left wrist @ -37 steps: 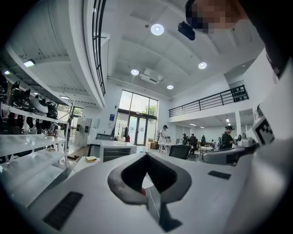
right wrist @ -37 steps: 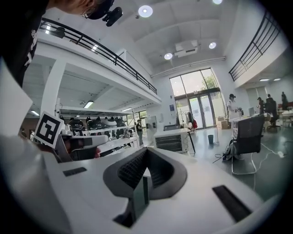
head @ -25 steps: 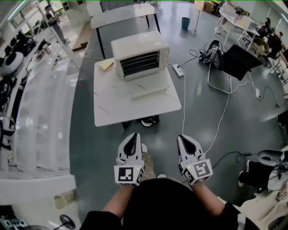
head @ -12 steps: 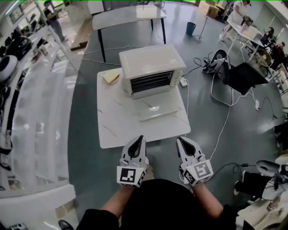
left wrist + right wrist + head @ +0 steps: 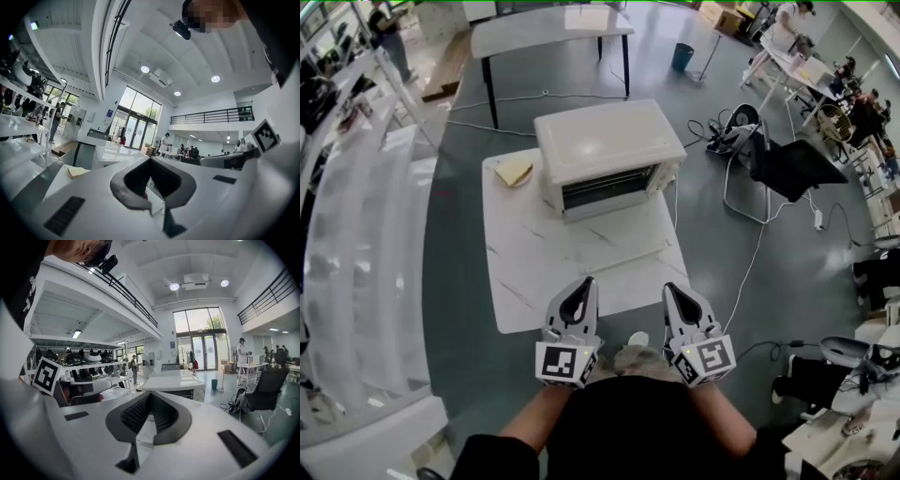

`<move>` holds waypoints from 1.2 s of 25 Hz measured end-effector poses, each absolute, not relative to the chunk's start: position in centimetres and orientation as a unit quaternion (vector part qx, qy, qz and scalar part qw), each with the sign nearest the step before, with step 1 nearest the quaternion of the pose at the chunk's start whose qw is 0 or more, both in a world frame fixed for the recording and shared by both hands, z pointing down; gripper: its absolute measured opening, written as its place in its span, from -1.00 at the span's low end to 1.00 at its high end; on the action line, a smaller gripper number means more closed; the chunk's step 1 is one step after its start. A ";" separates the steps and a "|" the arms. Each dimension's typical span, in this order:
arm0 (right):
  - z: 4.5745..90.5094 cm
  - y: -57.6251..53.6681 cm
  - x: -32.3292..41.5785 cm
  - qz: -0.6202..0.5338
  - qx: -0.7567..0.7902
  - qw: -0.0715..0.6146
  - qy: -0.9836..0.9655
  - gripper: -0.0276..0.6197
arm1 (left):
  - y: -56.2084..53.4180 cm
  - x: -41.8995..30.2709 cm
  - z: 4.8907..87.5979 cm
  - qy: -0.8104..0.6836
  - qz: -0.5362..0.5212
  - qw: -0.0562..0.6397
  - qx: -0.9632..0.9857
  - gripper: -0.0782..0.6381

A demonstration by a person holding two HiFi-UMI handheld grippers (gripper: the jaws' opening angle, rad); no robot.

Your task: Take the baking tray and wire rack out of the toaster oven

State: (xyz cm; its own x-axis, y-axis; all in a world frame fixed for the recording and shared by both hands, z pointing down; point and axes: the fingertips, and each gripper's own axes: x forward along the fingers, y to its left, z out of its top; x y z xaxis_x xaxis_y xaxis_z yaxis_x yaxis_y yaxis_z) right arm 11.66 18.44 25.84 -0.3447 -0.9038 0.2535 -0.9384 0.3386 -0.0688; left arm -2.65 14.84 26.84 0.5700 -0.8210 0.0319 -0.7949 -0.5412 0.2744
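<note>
Two closed grippers (image 5: 587,282) (image 5: 670,288) before toaster oven (image 5: 605,150)

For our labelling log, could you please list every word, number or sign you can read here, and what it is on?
No words or numbers are readable.
Toaster oven: no legible label or brand.
Blue wall sign: too small to read.
Cube markers: black-and-white square patterns, no letters.

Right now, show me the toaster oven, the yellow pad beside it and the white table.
toaster oven (image 5: 602,139): head view, middle of its top panel.
yellow pad (image 5: 514,171): head view, its centre.
white table (image 5: 525,272): head view, bare part of its top.
</note>
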 end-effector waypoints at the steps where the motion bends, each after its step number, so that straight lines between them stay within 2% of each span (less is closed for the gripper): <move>1: 26.1 17.8 11.7 0.107 0.564 0.085 -0.814 -0.84 | 14.3 -2.6 27.1 -0.465 -0.052 0.135 0.873 -0.76; 9: 27.7 11.9 14.0 0.120 0.545 0.064 -0.827 -0.84 | 10.8 -1.2 29.2 -0.500 -0.047 0.144 0.853 -0.76; 15: 27.8 6.7 15.3 0.098 0.492 0.078 -0.862 -0.84 | 7.7 1.2 30.4 -0.539 -0.006 0.128 0.833 -0.76; 19: 28.0 4.1 17.2 0.098 0.479 0.062 -0.870 -0.84 | 5.4 2.3 31.5 -0.570 -0.009 0.146 0.809 -0.76; 22: 28.7 2.4 19.1 0.094 0.480 0.052 -0.871 -0.85 | 3.7 2.7 32.9 -0.595 -0.020 0.185 0.782 -0.76; 30: 32.8 -2.9 21.4 0.157 0.467 0.033 -0.869 -0.85 | -0.2 3.5 37.0 -0.620 -0.052 0.231 0.748 -0.76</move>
State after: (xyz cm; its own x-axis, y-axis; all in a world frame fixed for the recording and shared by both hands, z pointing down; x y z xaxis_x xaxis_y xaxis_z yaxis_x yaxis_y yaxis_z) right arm 21.45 -2.89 32.82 -0.5610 -0.8021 0.2046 -0.8230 0.5139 -0.2421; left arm 3.46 -0.25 37.04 0.2265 -0.9514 0.2088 -0.9036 -0.1252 0.4097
